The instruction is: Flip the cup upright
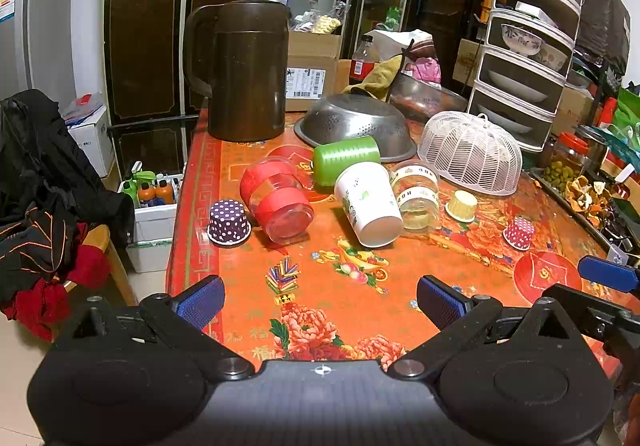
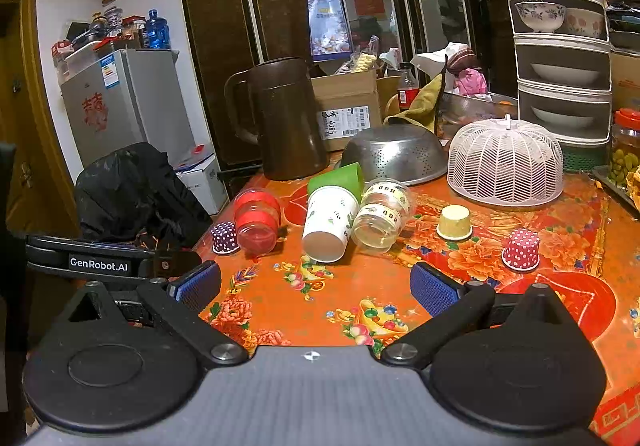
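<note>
Cups lie tipped over in a bunch in the middle of the red flowered table [image 1: 460, 286]. The white paper cup [image 1: 369, 204] is on its side, with its closed bottom toward the cameras and its open mouth toward the far side, so its long way runs from near to far and leans a little sideways. It touches the green cup [image 1: 344, 162] behind it and sits just beside the clear cup with gold bands [image 1: 416, 194]. The red see-through cup [image 1: 278, 200] lies on its side too, a bit to the left. Small paper cups stand mouth down: a purple dotted one [image 1: 229, 223], a yellow one [image 1: 462, 206] and a red dotted one [image 1: 519, 233]. The task does not say which cup, but the white one looks like the easy pick. It is straight ahead of both grippers, well apart from them. The left gripper [image 1: 320, 302] has its fingers spread wide and holds nothing. The right gripper [image 2: 316, 288] is spread wide and empty too. From the right view the white cup [image 2: 329, 222] sits almost dead ahead, so I think the right hand is a bit better placed. A squeeze across the cup's round sides should work best.
</note>
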Tool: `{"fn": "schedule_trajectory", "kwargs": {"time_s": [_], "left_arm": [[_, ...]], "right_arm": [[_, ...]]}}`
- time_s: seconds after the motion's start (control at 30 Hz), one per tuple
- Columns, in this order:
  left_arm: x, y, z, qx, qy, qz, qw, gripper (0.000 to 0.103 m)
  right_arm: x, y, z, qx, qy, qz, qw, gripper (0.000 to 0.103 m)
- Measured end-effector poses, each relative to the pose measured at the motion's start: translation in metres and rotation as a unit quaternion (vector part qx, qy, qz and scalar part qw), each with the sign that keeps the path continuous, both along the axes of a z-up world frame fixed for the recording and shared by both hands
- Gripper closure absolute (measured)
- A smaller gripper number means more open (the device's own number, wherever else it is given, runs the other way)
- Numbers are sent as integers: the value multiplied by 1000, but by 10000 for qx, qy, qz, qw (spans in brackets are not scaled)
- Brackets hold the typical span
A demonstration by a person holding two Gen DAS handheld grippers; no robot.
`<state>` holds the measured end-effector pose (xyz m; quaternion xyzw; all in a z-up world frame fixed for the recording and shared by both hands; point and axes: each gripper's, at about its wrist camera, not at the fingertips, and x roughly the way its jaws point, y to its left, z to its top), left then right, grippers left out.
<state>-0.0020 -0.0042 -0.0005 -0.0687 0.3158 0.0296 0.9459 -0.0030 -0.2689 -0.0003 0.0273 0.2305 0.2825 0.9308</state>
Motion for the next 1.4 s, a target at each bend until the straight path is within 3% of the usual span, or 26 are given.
{"fn": "schedule_trajectory", "kwargs": {"time_s": [1.4], "left_arm": [[1, -5, -1, 18, 83, -6, 10000, 0]], "right_arm": [[0, -6, 0, 64, 123, -51, 9999, 1]]}}
